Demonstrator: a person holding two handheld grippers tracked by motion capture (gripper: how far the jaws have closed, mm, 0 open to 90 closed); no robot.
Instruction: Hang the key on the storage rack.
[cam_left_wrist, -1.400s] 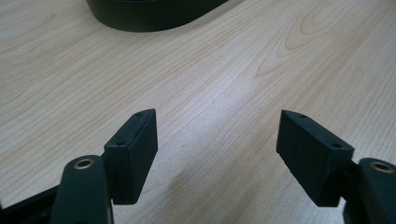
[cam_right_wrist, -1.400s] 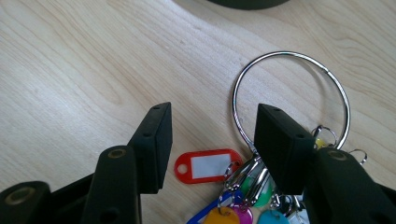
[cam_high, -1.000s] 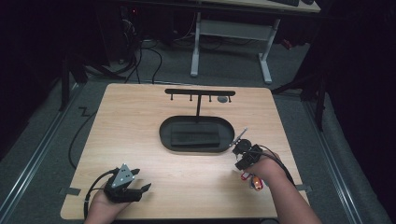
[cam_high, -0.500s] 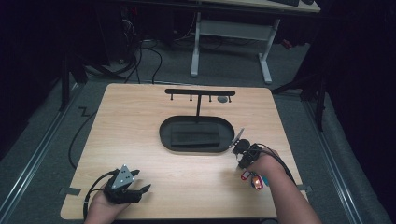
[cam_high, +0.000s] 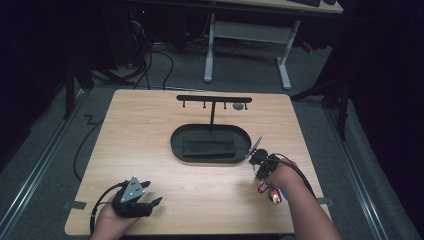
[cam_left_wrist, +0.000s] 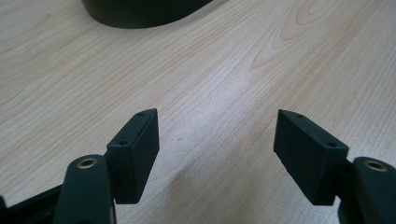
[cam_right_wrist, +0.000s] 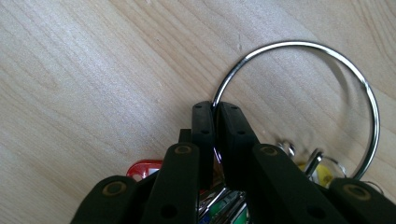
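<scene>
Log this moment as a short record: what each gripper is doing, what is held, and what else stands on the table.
right gripper: jaws have just been closing, now clamped on the wire of the large key ring
keys: bunch with coloured tags beside the right hand
left gripper: jaws open, nothing between them, over bare wooden table
tray: black oval tray, centre of table
rack: black T-shaped hook rack behind the tray

On the table (cam_high: 150, 130), the tray (cam_high: 210, 144) lies mid-table with the rack (cam_high: 214, 100) behind it. The key ring (cam_high: 267, 190) lies near right; the left gripper (cam_high: 145, 202) sits near left.

Dim lab, wooden table (cam_high: 150, 130), floor cables (cam_high: 165, 60), desk frame (cam_high: 247, 37)
</scene>
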